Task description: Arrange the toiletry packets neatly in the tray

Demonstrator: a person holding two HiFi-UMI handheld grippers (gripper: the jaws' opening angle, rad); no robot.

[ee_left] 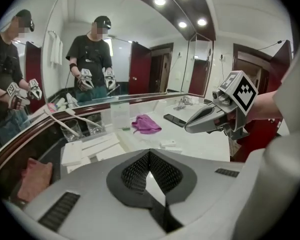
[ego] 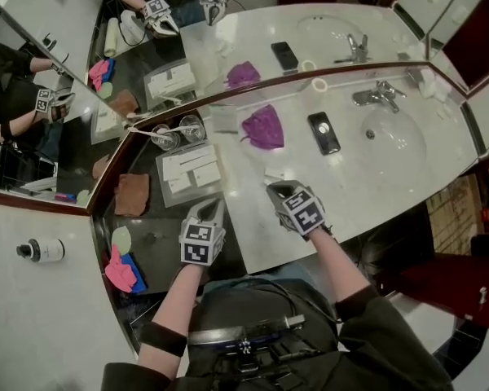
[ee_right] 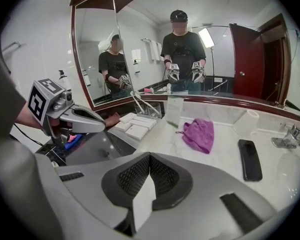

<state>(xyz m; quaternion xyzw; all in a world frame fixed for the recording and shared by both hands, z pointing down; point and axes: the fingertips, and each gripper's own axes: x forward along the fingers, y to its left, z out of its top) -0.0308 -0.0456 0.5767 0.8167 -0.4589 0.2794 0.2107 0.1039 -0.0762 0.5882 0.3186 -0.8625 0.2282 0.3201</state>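
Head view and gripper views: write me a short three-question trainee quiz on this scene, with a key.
1. True or false: the purple cloth lies between the phone and the white packets.
2. The left gripper is: A open; B shut on a packet; C shut, empty.
3. How many clear glasses stand by the packets, reflections aside?
Key: 1 true; 2 C; 3 two.

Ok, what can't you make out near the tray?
1. Print on the flat white toiletry packets: too small in every view.
2. Their near ends: left gripper view, behind the grey body of the left gripper.
3. Pink and blue things: head view, too small to identify.
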